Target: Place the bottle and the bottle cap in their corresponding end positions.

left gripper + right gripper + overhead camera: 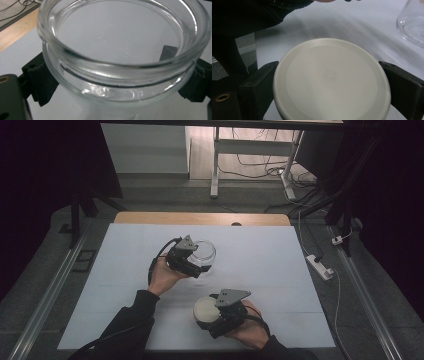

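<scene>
A: Left side first. What's the left gripper [192, 264] doing?

B: Clamped on the jar [204, 255], mid-table on the white sheet [260, 255]. In the left gripper view the jaws press the glass wall from both sides, just under the rim [120, 66]. Jar is open-mouthed, nothing visible inside.

A: Upright?

B: Looks upright in the high view. Whether its base touches the sheet I can't tell; the gripper body hides the near side, and the left gripper view cuts the jar off below the shoulder.

A: Jaw tips?

B: Mostly hidden behind the glass. One shows distorted through the far wall at right.

A: Right side?

B: Right gripper [212, 316] grips the lid [206, 308], a round cream disc, near the front edge of the sheet. Right gripper view: jaws touch the lid's edge on opposite sides, flat face up toward the camera. There's a faint square mark [331, 74] at its centre, too small to read.

A: Lid on the sheet or lifted?

B: Can't tell. Its underside is hidden and its lower edge runs out of view.

A: Lid and jar relation?

B: Apart, lid nearer the person. The jar's edge clips the top right corner of the right gripper view; a dark sleeve [244, 17] blocks the top left.
</scene>
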{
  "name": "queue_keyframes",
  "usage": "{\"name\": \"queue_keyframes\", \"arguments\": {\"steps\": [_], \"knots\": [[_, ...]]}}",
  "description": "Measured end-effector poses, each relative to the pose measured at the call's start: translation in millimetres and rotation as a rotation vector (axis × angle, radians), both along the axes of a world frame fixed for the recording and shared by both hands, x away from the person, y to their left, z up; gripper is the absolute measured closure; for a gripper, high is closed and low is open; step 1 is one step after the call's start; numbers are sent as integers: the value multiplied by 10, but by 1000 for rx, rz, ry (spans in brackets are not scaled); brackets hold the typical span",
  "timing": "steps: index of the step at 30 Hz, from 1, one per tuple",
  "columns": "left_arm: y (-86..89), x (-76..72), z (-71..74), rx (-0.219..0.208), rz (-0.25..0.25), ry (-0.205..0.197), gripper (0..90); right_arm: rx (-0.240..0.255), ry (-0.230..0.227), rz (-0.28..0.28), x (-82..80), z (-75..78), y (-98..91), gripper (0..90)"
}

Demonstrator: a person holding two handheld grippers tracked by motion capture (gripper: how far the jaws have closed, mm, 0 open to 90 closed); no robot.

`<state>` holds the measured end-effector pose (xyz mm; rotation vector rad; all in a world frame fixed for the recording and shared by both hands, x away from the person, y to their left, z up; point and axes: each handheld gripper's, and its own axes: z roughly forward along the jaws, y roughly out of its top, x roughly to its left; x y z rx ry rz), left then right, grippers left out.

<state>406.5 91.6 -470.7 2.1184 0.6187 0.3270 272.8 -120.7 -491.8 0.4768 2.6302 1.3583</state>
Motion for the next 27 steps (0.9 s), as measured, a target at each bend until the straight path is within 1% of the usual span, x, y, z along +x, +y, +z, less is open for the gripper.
{"name": "queue_keyframes", "arguments": {"steps": [3, 12, 16, 27], "knots": [[-17, 38, -35, -5, 1, 4, 73, -4, -4, -2, 13, -39, 9, 70], [-59, 134, -119, 5, 2, 5, 73, -32, -20, 9, 62, -164, 71, 69], [-81, 168, -157, -2, 2, 9, 73, -43, -13, 10, 90, -213, 93, 69], [-100, 247, -294, 18, 14, 14, 73, -84, -6, 10, 171, -343, 119, 69]]}}
